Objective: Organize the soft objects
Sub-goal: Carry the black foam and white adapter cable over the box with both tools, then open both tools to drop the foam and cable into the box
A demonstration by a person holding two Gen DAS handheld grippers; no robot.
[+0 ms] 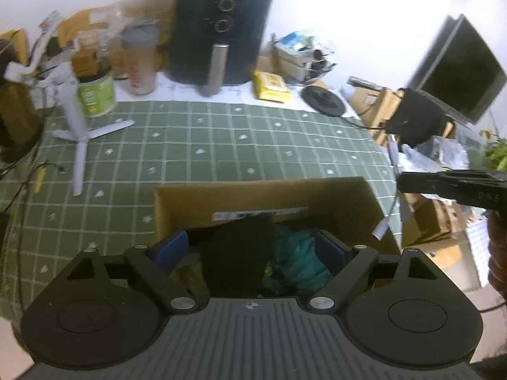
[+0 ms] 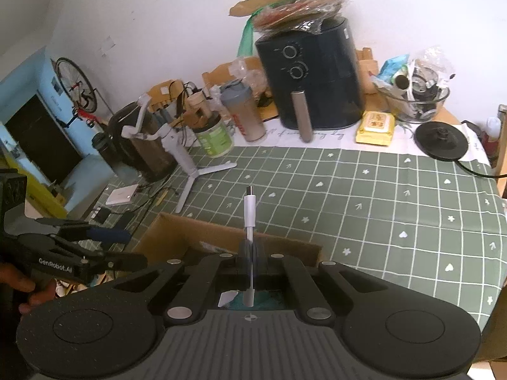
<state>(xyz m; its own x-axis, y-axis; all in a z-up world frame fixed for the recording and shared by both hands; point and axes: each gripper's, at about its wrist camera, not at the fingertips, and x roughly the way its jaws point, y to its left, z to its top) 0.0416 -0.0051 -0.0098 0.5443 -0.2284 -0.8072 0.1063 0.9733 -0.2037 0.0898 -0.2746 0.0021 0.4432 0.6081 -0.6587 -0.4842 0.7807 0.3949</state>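
1. Both grippers are mine: my left gripper (image 1: 250,248) hangs over the open cardboard box (image 1: 342,199) with its blue pads (image 1: 172,247) spread wide and nothing pressed between them.
2. Below that gap, inside the box, lie a black soft thing (image 1: 240,250) and a teal cloth (image 1: 298,259) touching it on the right; both are blurred, and my gripper's body hides their near parts, so I cannot say what they are.
3. My right gripper (image 2: 250,259) has its jaws together, pinched on a white cable adapter (image 2: 249,212) that stands upright out of the fingers, plug end up.
4. From the right wrist view, only the box's far flap and a sliver of teal beside a white tag (image 2: 228,299) show past the gripper.
5. My left gripper appears there at the left edge, cut off, with part of my hand (image 2: 28,288) beneath it.
6. Farther off, on the green checked tablecloth (image 2: 380,196), stand a white tripod (image 2: 187,171), a green tub (image 2: 215,139) and a black air fryer (image 2: 317,76); the clutter on the far left is too jumbled to sort out.
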